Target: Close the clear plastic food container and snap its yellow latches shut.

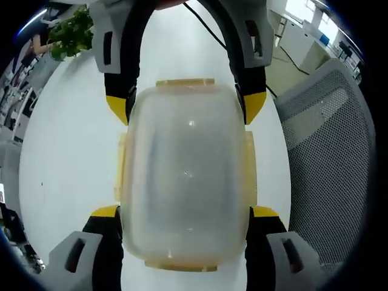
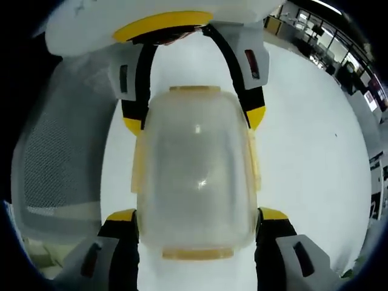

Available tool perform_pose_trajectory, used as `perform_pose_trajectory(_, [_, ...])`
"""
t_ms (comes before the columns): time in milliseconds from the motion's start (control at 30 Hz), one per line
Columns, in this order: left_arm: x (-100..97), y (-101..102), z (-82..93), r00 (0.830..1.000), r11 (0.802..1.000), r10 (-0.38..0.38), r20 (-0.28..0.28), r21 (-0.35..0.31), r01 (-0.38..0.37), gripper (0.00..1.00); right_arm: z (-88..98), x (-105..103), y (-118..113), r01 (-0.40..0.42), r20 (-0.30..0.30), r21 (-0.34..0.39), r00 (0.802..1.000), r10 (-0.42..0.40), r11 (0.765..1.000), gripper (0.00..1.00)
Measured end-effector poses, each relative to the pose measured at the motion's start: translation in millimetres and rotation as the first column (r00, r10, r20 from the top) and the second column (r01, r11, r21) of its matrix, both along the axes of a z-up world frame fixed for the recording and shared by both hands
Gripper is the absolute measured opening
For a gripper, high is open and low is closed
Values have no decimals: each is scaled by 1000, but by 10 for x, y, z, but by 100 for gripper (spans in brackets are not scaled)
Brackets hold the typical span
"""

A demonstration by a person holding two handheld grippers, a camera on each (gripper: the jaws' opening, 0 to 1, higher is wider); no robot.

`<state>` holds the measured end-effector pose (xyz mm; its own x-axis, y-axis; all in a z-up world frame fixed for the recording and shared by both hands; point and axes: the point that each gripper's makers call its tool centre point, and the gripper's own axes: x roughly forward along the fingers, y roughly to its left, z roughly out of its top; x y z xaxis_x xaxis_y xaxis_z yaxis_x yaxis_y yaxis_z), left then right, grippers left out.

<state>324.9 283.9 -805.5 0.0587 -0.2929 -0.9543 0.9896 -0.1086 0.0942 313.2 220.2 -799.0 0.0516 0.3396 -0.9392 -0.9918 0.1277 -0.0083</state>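
Observation:
The clear plastic food container (image 1: pixel 185 176) lies on the white table with its lid on, seen from above. Yellow latches show on its edges: far (image 1: pixel 185 82), near (image 1: pixel 180 265), left (image 1: pixel 120 176) and right (image 1: pixel 250 170). My left gripper (image 1: pixel 185 212) straddles the near end, its yellow-tipped jaws pressed against both sides. My right gripper (image 1: pixel 185 104) straddles the opposite end the same way. In the right gripper view the container (image 2: pixel 194 176) sits between my right gripper (image 2: pixel 198 215) below and my left gripper (image 2: pixel 194 121) above. Whether the latches are snapped down, I cannot tell.
A round white table (image 1: pixel 66 151) (image 2: pixel 315 151) carries the container. A grey mesh chair (image 1: pixel 333 151) (image 2: pixel 54 157) stands at its edge. A green plant (image 1: pixel 73 30) sits at the far side, with office desks beyond.

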Motion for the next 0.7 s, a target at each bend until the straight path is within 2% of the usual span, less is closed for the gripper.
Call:
perform_pose_trajectory(333, [2, -3, 4, 1000, 1000, -2, 1, -18, 2, 83, -8, 2, 2, 1, 0, -17, 1000, -1, 1000, 79])
perform_pose_trajectory(400, [6, 39, -7, 1000, 1000, 0, 1, -2, 0, 83, -10, 8, 45, 1, 4, -1, 1000, -1, 1000, 79])
perform_pose_trajectory(700, [13, 241, -8, 1000, 1000, 6, 1, -8, -6, 83, -21, 23, 252, -4, 4, -8, 1000, 4, 1000, 79])
